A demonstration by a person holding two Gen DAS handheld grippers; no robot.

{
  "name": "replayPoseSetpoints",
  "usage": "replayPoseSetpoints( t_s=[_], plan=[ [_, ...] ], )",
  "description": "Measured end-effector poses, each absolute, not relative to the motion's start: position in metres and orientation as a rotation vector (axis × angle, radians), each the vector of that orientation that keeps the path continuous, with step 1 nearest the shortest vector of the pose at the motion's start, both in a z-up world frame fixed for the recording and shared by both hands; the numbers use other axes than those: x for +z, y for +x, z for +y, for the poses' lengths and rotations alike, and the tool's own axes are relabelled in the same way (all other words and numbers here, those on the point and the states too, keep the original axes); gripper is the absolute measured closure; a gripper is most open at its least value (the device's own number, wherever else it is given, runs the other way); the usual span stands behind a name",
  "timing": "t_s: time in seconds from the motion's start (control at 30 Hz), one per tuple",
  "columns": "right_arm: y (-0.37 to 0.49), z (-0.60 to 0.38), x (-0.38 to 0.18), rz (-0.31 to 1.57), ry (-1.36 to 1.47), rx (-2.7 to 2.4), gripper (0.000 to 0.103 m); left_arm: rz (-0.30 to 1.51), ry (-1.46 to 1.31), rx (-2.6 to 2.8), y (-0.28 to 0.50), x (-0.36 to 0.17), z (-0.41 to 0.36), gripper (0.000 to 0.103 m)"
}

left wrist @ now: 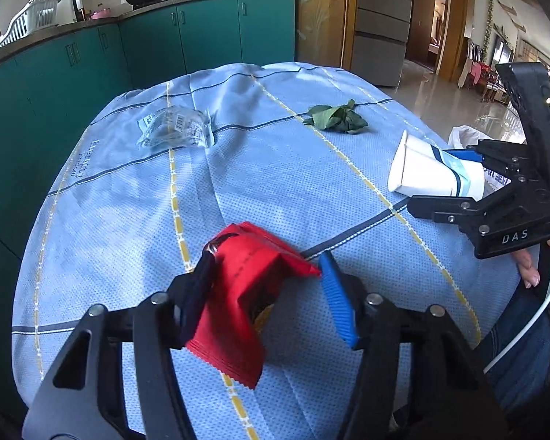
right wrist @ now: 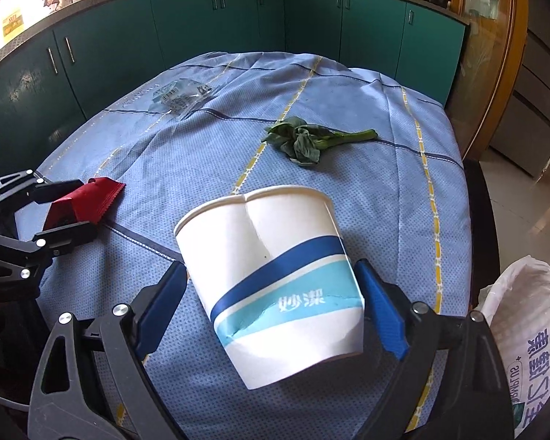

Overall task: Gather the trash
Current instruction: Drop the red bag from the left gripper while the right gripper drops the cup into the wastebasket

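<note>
My left gripper [left wrist: 264, 275] is shut on a red wrapper [left wrist: 245, 293] and holds it just above the blue tablecloth [left wrist: 128, 220]. The wrapper also shows in the right wrist view [right wrist: 80, 205], held by the left gripper [right wrist: 88, 205]. My right gripper [right wrist: 271, 286] is shut on a crumpled white paper cup [right wrist: 275, 275] with blue bands, dented at its rim. In the left wrist view the cup [left wrist: 432, 168] sticks out of the right gripper [left wrist: 443, 179] at the table's right side. A clear plastic bag [left wrist: 176, 128] and a bunch of wilted green leaves [left wrist: 337, 117] lie farther back.
A white plastic bag with green print [right wrist: 528, 319] hangs open beside the table's right edge. Teal kitchen cabinets [left wrist: 73, 58] curve round the far side of the table. A fridge [left wrist: 381, 25] and a doorway stand beyond on the right.
</note>
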State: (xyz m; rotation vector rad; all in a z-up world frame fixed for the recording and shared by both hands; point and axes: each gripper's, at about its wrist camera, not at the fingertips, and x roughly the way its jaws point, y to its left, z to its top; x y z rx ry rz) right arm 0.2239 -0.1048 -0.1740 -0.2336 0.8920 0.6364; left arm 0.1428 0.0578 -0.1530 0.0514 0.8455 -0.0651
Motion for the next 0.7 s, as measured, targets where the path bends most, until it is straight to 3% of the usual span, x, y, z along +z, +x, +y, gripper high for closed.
replayPoseSetpoints(
  t_s=[0.07, 0.17, 0.7],
  plan=[
    [0.223, -0.106, -0.172, 0.889, -0.223, 0.642, 0.013, 0.839, 0.054, -0.066, 0.142, -0.153, 0.056, 0.048],
    [0.223, -0.107, -0.171, 0.884, -0.214, 0.655, 0.019, 0.830, 0.044, -0.068, 0.141, -0.152, 0.057, 0.072],
    [0.210, -0.140, -0.138, 0.727, -0.109, 0.602, 0.023, 0.642, 0.024, 0.023, 0.132, -0.102, 0.048, 0.074]
  ],
)
